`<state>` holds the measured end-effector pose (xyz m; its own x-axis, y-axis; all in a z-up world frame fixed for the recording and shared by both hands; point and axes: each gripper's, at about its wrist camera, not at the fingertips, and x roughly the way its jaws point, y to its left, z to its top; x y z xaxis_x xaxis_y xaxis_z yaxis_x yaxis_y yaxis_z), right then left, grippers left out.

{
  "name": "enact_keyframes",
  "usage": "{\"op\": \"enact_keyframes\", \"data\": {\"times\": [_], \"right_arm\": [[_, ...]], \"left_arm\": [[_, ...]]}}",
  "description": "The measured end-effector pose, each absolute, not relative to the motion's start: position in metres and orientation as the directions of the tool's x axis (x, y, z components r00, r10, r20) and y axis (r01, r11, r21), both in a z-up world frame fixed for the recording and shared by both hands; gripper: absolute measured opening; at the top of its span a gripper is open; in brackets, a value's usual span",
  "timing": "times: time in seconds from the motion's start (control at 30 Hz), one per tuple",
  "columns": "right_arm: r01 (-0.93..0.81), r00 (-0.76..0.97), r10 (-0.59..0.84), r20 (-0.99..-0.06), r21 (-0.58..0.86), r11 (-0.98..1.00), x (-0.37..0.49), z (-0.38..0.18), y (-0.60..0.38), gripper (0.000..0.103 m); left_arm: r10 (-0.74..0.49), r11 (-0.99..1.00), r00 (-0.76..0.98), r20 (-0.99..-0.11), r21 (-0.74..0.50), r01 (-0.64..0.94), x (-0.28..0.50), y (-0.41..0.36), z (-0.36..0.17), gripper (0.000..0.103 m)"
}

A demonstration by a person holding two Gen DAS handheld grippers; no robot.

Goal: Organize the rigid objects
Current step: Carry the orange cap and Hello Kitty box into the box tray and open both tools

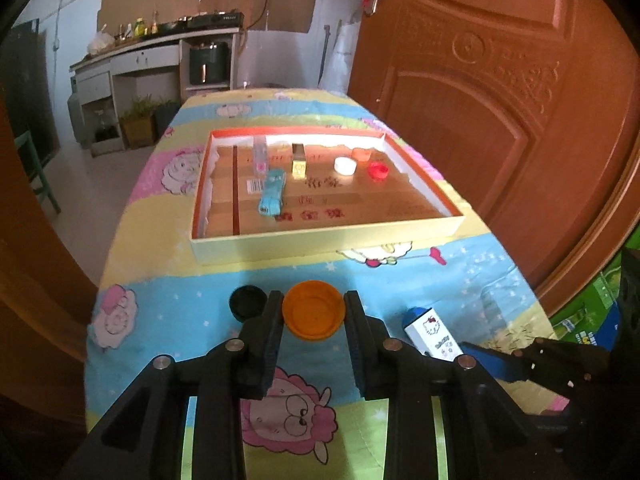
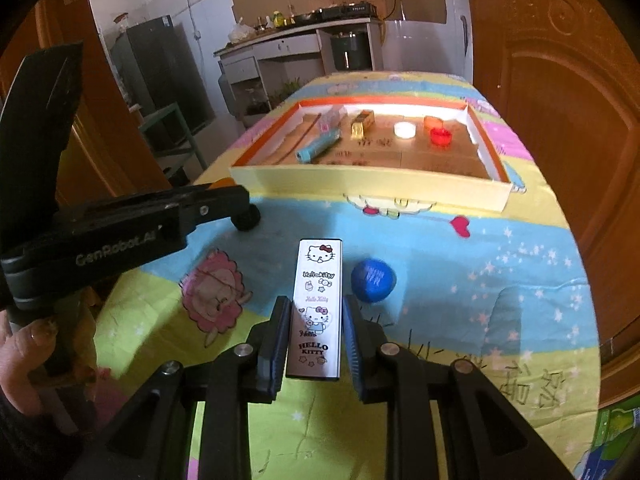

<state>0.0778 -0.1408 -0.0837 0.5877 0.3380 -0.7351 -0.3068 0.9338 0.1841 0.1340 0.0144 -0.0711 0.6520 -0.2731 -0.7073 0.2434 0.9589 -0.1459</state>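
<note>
My left gripper (image 1: pixel 313 312) is shut on an orange cap (image 1: pixel 314 310), with both pads against its sides, just above the cartoon tablecloth. A black cap (image 1: pixel 247 302) lies right beside its left finger. My right gripper (image 2: pixel 316 320) is shut on a white Hello Kitty box (image 2: pixel 318 300), which points away from me. A blue cap (image 2: pixel 373 280) lies just right of that box. Farther back stands the shallow cardboard tray (image 1: pixel 320 240) (image 2: pixel 360 190). It holds a light-blue box (image 1: pixel 272 194), a gold box (image 1: pixel 298 162), a white cap (image 1: pixel 345 166) and a red cap (image 1: pixel 378 171).
A wooden door (image 1: pixel 500 100) stands close along the table's right side. A person's hand (image 2: pixel 24 356) holds the left gripper's handle at the lower left of the right wrist view. A kitchen counter (image 1: pixel 152 44) lies beyond the table's far end. A green carton (image 1: pixel 592 312) sits off the right edge.
</note>
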Motion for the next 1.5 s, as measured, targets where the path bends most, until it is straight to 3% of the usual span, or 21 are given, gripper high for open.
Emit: {"op": "enact_keyframes", "data": {"times": [0.7,1.5], "right_arm": [[-0.220,0.691,0.245,-0.680,0.125,0.967,0.160,-0.001,-0.192,0.026],[-0.191,0.547,0.233,-0.804,0.152,0.970,0.284,-0.062,-0.193,0.026]], "left_arm": [[-0.272,0.957,0.671,-0.689,-0.117,0.267,0.192,-0.023,-0.014,0.031],[-0.240,0.968,0.584,-0.776,-0.145,0.206,0.306,-0.042,-0.064,0.031]]}}
